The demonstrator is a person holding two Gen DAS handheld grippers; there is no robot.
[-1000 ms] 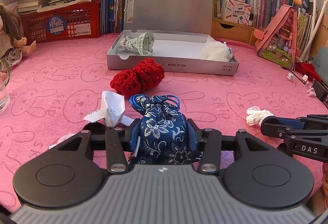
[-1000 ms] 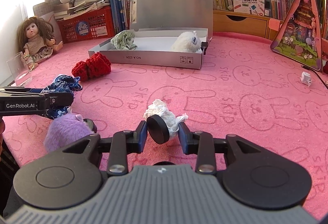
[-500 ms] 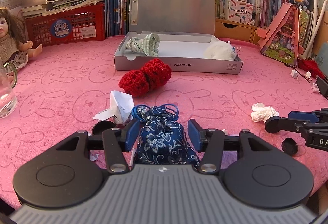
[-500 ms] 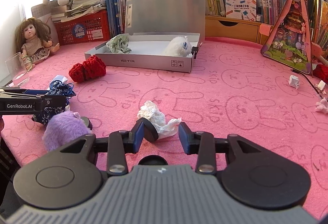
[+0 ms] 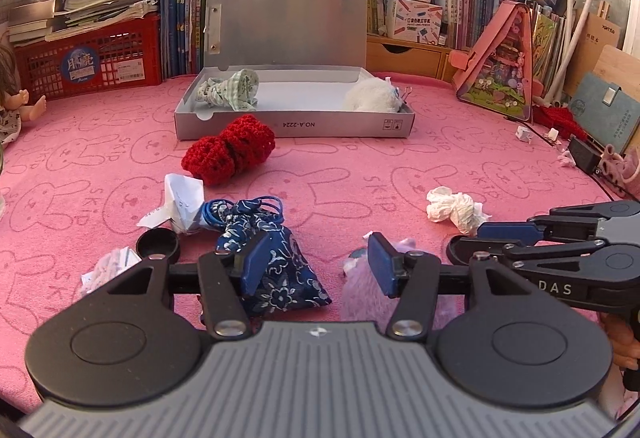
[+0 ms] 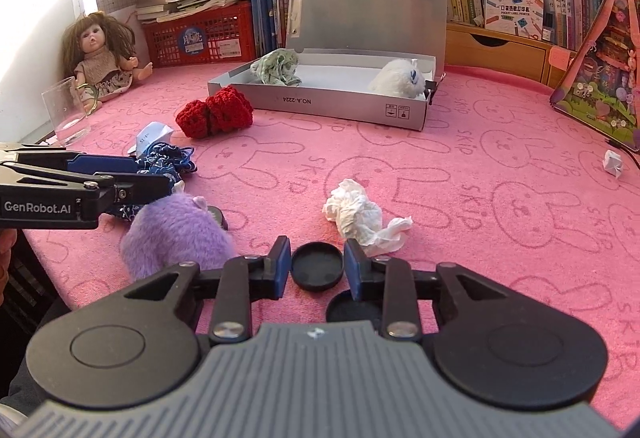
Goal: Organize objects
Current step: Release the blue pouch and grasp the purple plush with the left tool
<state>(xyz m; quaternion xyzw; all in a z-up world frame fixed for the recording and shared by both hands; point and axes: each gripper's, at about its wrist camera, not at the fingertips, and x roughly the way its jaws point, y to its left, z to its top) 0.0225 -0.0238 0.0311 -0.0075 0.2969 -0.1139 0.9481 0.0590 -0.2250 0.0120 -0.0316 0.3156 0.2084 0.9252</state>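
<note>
Looking through the left wrist view, I see my left gripper (image 5: 320, 262) with jaws spread and empty. The blue floral pouch (image 5: 276, 270) lies on the pink worktop (image 5: 360, 173) at my eleven o'clock, just beside the left finger; a purple plush (image 5: 360, 290) sits at one o'clock. The open grey box (image 5: 296, 123), my likely drop-off, stands at twelve o'clock, well apart.

Through the right wrist view, my right gripper (image 6: 317, 268) has its jaws spread on either side of a black cap (image 6: 317, 266), not pinching it. A crumpled tissue (image 6: 360, 215) lies at one o'clock.

I judge I'm between pickups. Next, I'd close on one item, then carry it to the box.
</note>
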